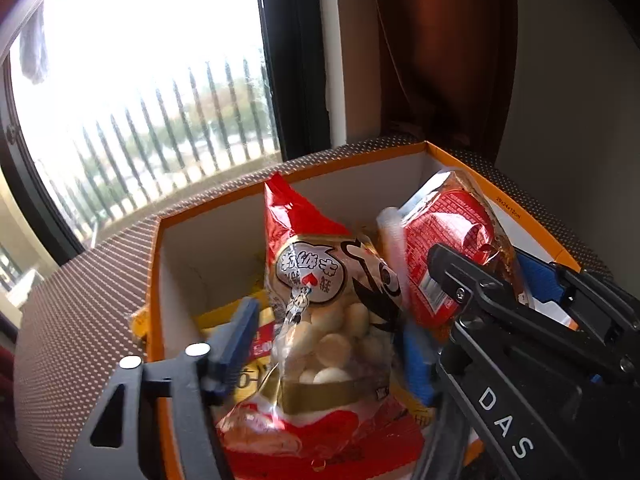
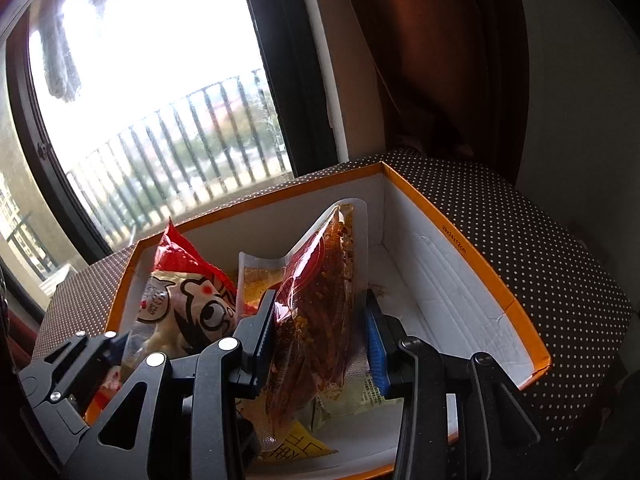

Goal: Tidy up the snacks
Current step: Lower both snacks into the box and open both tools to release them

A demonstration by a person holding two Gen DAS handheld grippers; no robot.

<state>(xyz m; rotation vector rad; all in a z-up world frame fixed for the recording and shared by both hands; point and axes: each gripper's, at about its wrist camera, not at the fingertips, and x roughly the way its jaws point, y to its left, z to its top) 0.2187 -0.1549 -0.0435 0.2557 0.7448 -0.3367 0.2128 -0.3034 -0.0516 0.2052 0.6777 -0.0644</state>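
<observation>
Both grippers tilted down into box (image 2: 460, 236). L gripper (image 1: 328, 332) spread, round-snack bag (image 1: 320, 300) loose between pads. R gripper (image 2: 320, 340) pinching chili pouch (image 2: 316, 300), bag at its 9 o'clock.

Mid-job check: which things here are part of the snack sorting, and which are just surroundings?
Part of the job:
- orange-rimmed box
- red cartoon snack bag
- spicy strip packet, clamped in the right gripper
- yellow packets on the box floor

Just surroundings:
- dotted cloth
- window
- curtain
</observation>
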